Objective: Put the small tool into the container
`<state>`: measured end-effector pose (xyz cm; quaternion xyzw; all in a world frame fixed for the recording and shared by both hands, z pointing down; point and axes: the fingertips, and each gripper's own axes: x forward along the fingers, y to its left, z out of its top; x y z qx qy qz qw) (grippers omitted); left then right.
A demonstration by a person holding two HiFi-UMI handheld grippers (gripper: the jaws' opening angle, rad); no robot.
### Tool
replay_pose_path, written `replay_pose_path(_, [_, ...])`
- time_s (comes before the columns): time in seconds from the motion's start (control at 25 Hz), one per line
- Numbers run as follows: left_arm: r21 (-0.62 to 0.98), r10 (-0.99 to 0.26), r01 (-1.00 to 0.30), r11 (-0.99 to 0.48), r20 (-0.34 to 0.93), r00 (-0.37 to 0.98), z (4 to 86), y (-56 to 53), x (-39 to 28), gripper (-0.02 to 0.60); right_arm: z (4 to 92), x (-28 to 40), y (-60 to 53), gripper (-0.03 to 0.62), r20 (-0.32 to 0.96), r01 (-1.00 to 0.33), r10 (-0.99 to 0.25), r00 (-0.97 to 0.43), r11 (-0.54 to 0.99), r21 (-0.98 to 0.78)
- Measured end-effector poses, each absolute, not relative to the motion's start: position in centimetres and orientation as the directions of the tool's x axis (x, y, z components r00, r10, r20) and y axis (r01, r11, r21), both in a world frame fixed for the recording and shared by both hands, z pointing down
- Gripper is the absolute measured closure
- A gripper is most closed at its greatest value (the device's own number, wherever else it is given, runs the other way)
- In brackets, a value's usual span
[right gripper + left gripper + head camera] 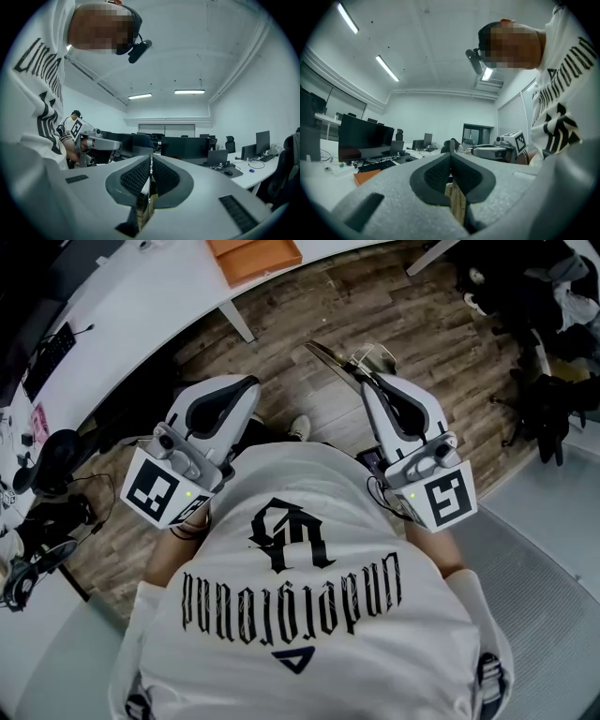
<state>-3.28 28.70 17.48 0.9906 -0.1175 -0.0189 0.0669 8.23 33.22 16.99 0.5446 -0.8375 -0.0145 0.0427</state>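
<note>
Both grippers are held level in front of a person in a white printed shirt [300, 596], over a wooden floor [309, 306]. My left gripper [253, 382] is shut, its dark pads meeting with nothing between them [451, 157]. My right gripper [364, 381] is also shut, pads together [151, 159]. In the head view a thin pale pointed strip [328, 357] and a clear curved piece [375, 354] show just past the right gripper's tip. I cannot tell whether they are held or lie on the floor. No small tool or container is plainly identifiable.
A white desk [141, 306] with an orange tray [255, 254] stands ahead on the left, its leg [239, 322] close to the left gripper. Black bags and gear [553, 381] crowd the right, cables and headphones [47, 456] the left. Monitors [365, 138] line further desks.
</note>
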Motion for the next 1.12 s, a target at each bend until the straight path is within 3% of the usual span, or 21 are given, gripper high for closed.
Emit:
replay_pose_path(0.56, [0.152, -0.212, -0.205, -0.967, -0.031, 0.977, 18.1, 23.4, -1.2, 0.568, 17.9, 10.0, 28.7, 0.568, 0.088, -0.919, -0.920, -0.382, 0.388, 0.069])
replay_pose_path(1.12, [0.141, -0.212, -0.203, -0.969, -0.053, 0.976, 17.4, 12.0, -4.0, 0.569, 17.2, 7.1, 17.4, 0.568, 0.084, -0.915, -0.919, -0.386, 0.393, 0.093])
